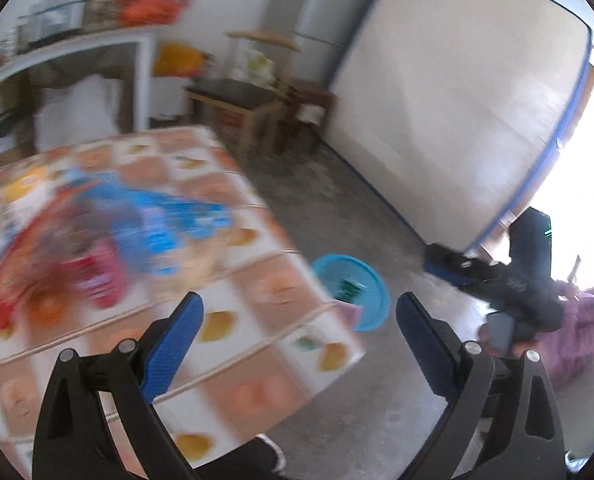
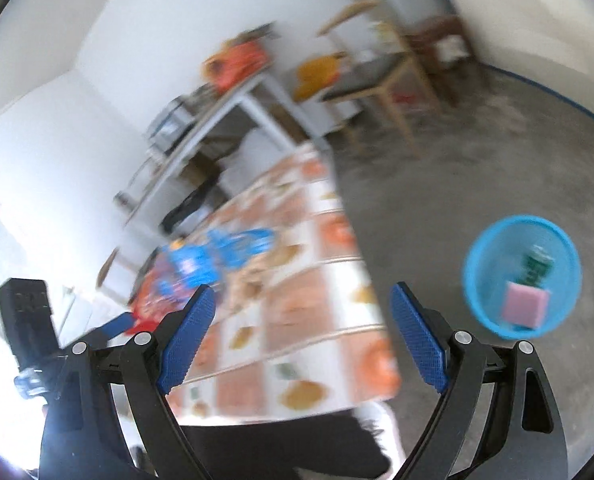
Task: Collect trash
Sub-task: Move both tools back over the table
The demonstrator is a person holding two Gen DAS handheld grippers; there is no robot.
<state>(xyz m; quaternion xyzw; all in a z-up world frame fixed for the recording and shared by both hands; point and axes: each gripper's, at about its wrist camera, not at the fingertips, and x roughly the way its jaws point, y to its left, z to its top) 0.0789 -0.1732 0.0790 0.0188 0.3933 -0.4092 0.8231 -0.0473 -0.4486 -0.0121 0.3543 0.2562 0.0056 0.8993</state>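
Trash: a blurred heap of blue, red and purple wrappers on the fruit-print table, its long axis slanting from the near left corner toward the far right edge. Blue bin stands on the floor beside the table, holding a pink piece and a green piece. Left gripper and right gripper: jaws spread wide, holding nothing.
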